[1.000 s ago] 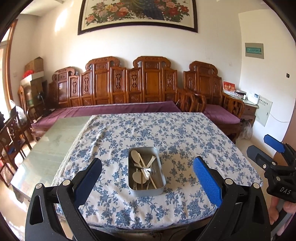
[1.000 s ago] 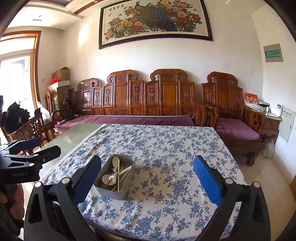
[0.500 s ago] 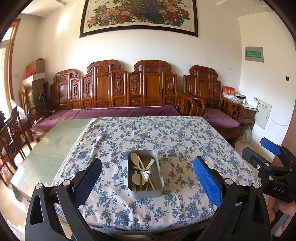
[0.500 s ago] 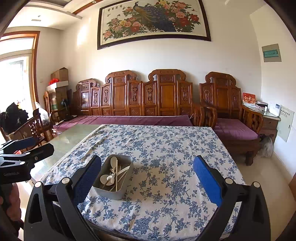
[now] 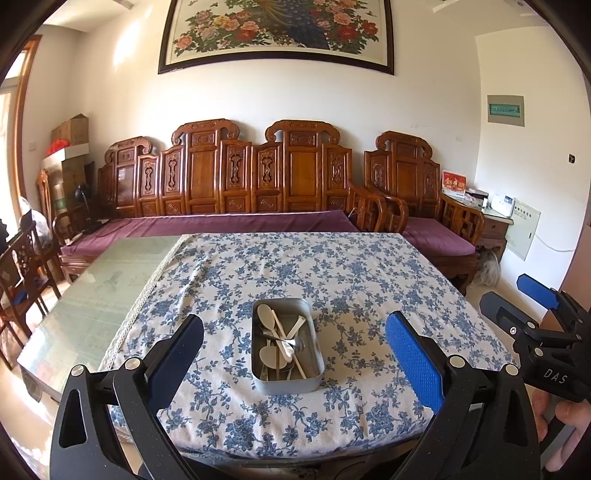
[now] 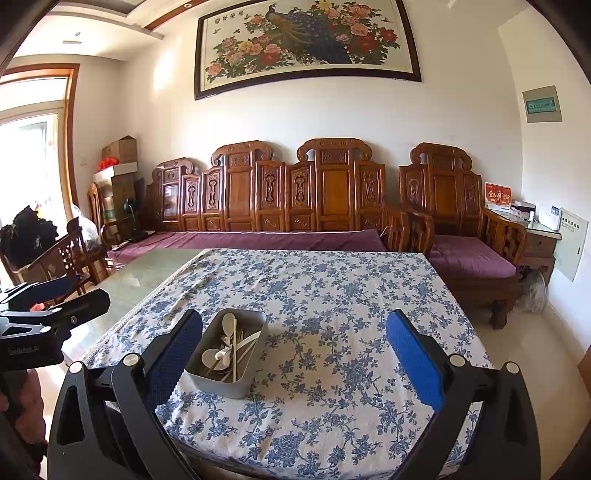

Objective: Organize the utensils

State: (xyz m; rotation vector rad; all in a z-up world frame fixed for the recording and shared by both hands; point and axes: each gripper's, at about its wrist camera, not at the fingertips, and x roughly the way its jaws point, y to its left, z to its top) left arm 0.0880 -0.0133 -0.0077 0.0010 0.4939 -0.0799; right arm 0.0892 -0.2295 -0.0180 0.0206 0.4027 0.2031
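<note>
Metal tin (image 5: 287, 345) full of spoons (image 5: 271, 332) sits on the floral tablecloth (image 5: 332, 280) — dead centre ahead of the left gripper (image 5: 293, 354), off to the left of the right gripper (image 6: 295, 354). Both spread wide, holding nothing.

Carved wooden bench (image 5: 236, 177) beneath framed peacock painting (image 5: 277, 33)

Bright daylight from a blown-out window (image 6: 29, 162) at left, soft glare patches on the wall (image 5: 122, 55), sharp focus, heavy fisheye bending, black vignetted corners.
</note>
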